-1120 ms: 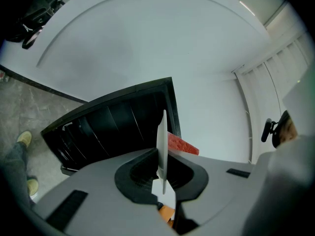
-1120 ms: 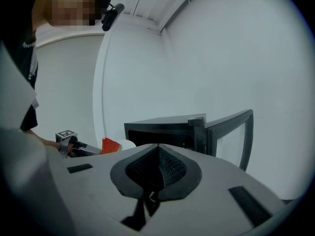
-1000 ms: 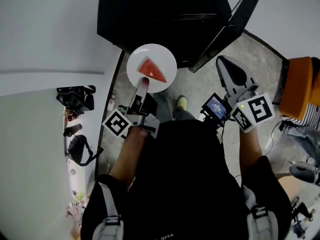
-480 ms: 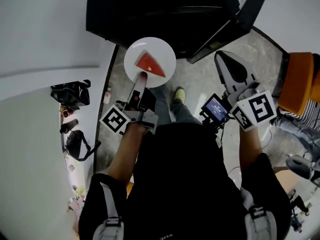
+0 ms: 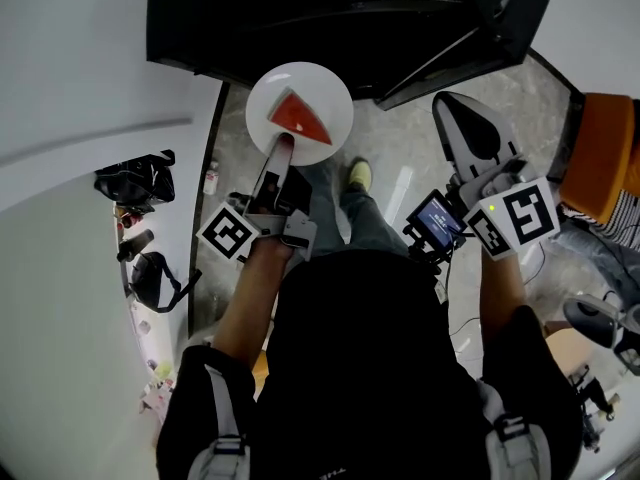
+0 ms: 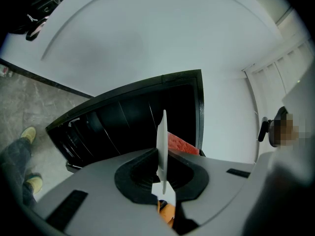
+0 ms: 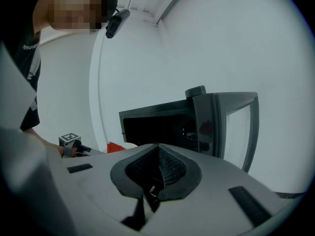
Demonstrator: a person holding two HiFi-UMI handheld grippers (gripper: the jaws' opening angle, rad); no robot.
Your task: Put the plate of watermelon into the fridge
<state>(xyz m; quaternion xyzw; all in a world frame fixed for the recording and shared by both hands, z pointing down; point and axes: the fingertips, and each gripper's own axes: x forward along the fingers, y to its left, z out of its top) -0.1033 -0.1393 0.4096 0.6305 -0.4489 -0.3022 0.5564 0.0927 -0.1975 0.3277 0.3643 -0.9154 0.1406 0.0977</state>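
**At the fridge mouth, plate pinched in your left tongs**

Your left tongs are clamped almost fully together on the near rim of the white plate. The left gripper view shows that rim as a thin white edge squeezed between the two jaws. Your right tongs have their jaws closed tip to tip, and nothing is between them.

Outward from the left tongs, the plate reaches straight ahead, face up and about level as seen from the head view. The red watermelon wedge sits near its middle. The plate hangs above the grey floor with its far rim right at the front edge of the black fridge. The dark opening lies directly beyond it, on the line the left tongs point along. I judge the plate to be at the mouth but not yet inside, with no shelf under it.

The fridge door stands swung open to the right of the opening. Your right tongs are near its free edge, apart from it and well apart from the plate. Your left hand is therefore the nearer one to the opening, and it alone carries the load. The coming move looks like a push forward along the left tongs' own axis, with the plate kept flat so the wedge does not slide.

By count there are:
- one plate
- one watermelon wedge
- one fridge with one door
- two pairs of tongs, only the left one loaded
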